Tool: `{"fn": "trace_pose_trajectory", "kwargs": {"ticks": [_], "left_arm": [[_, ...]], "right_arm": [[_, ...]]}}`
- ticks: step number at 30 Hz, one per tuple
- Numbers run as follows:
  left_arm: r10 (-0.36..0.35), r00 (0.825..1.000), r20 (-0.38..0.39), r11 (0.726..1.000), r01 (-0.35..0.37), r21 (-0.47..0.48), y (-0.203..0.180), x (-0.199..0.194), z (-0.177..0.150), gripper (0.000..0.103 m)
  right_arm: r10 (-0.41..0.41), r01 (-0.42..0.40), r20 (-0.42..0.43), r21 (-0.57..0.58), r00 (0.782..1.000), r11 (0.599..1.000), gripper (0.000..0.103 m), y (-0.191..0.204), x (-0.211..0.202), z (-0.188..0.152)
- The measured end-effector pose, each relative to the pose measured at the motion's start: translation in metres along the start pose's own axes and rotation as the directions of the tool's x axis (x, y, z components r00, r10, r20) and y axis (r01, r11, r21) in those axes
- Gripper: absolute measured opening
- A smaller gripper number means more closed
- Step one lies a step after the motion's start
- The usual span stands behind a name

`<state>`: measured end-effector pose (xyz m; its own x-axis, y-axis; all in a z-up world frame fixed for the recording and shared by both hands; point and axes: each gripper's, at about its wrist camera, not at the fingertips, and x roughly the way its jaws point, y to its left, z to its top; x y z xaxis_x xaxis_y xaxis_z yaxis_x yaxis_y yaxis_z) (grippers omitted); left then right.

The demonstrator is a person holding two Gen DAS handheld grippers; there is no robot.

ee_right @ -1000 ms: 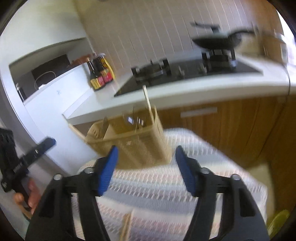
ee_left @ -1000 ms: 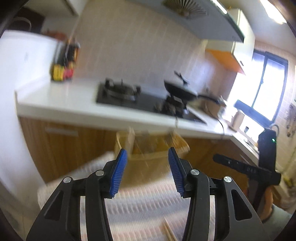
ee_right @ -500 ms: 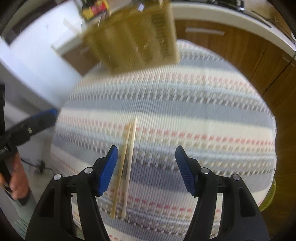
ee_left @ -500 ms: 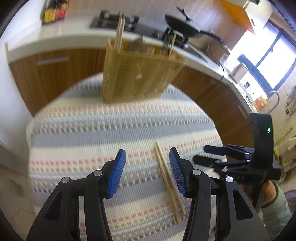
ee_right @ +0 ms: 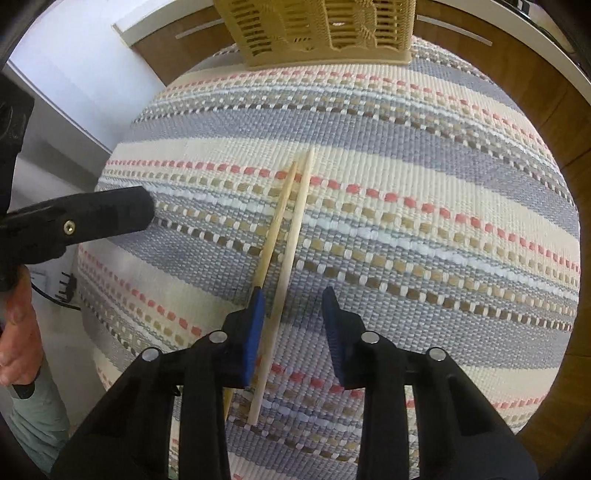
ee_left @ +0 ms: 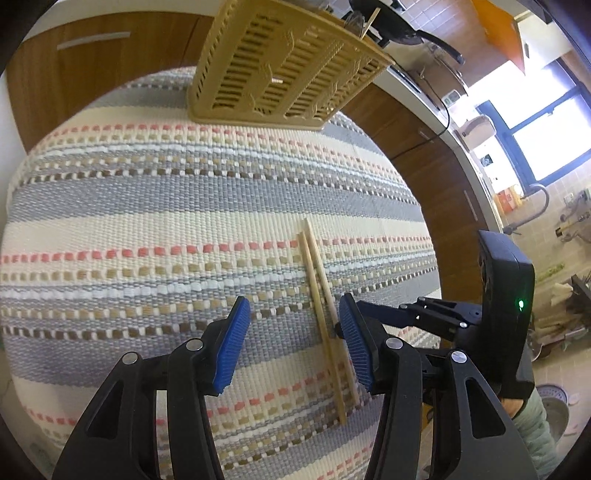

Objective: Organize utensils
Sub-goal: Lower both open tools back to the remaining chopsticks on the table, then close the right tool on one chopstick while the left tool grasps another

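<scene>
Both grippers have dropped toward the chopsticks (ee_right: 284, 236); the right gripper (ee_right: 291, 325) has just been narrowing around one, not yet clamped, while the left gripper (ee_left: 291, 339) hangs open.

right gripper (ee_right: 291, 325) dropped over the chopsticks (ee_right: 284, 258), its fingers closing.

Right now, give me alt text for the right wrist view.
The right gripper, its jaws just closing, hovers over two wooden chopsticks on a striped woven cloth, one chopstick between its fingers. A tan slotted basket stands behind.
</scene>
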<state>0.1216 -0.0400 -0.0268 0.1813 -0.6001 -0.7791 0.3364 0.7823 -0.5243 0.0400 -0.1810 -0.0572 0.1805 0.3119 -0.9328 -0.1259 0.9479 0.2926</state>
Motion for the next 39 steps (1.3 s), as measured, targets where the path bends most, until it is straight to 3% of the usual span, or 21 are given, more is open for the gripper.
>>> {"fn": "trace_pose_trajectory", "kwargs": {"ticks": [5, 8, 9, 15, 18, 23, 24, 26, 29, 35, 39], "left_arm": [[0.002, 1.000, -0.031, 1.000, -0.002, 0.001, -0.006, 0.023, -0.001, 0.049], [0.003, 0.999, -0.047, 1.000, -0.003, 0.003, -0.012, 0.036, -0.003, 0.049], [0.006, 0.999, -0.051, 1.000, -0.005, 0.006, -0.015, 0.041, -0.003, 0.049], [0.035, 0.997, -0.065, 0.998, -0.032, 0.049, -0.039, 0.063, -0.005, 0.049], [0.097, 0.993, -0.068, 0.991, -0.091, 0.096, -0.053, 0.076, -0.005, 0.049], [0.259, 0.965, -0.039, 0.945, -0.245, 0.215, -0.082, 0.092, -0.008, 0.043], [0.315, 0.949, -0.022, 0.918, -0.299, 0.259, -0.091, 0.097, -0.010, 0.034], [0.388, 0.922, 0.005, 0.873, -0.369, 0.319, -0.101, 0.103, -0.015, 0.027], [0.437, 0.899, 0.037, 0.839, -0.422, 0.345, -0.100, 0.103, -0.017, 0.007], [0.358, 0.933, 0.034, 0.894, -0.353, 0.276, -0.082, 0.088, -0.011, 0.004], [0.306, 0.949, 0.073, 0.916, -0.314, 0.249, -0.070, 0.061, -0.011, 0.004]], "right_arm": [[-0.086, 0.089, 0.037, -0.078, 0.996, 0.993, 0.023, 0.025, 0.010, -0.007], [-0.102, 0.107, 0.046, -0.123, 0.994, 0.987, 0.006, 0.034, 0.015, -0.011], [-0.101, 0.106, 0.049, -0.122, 0.994, 0.987, 0.006, 0.034, 0.015, -0.012], [-0.100, 0.104, 0.059, -0.058, 0.993, 0.993, 0.004, -0.006, -0.004, -0.021], [-0.110, 0.111, 0.056, -0.020, 0.992, 0.994, 0.004, -0.032, -0.010, -0.024], [-0.115, 0.116, 0.050, 0.001, 0.992, 0.993, 0.004, -0.056, -0.019, -0.031], [-0.116, 0.117, 0.050, -0.002, 0.992, 0.993, 0.004, -0.058, -0.020, -0.033], [-0.105, 0.105, 0.046, -0.003, 0.993, 0.994, 0.004, -0.063, -0.021, -0.035], [-0.076, 0.075, 0.035, 0.013, 0.997, 0.997, 0.005, -0.068, -0.020, -0.033], [0.005, -0.005, -0.004, 0.067, 1.000, 0.998, 0.010, -0.077, -0.021, -0.007], [-0.027, 0.028, -0.028, 0.048, 0.999, 0.998, 0.010, -0.075, -0.019, 0.016]]}}
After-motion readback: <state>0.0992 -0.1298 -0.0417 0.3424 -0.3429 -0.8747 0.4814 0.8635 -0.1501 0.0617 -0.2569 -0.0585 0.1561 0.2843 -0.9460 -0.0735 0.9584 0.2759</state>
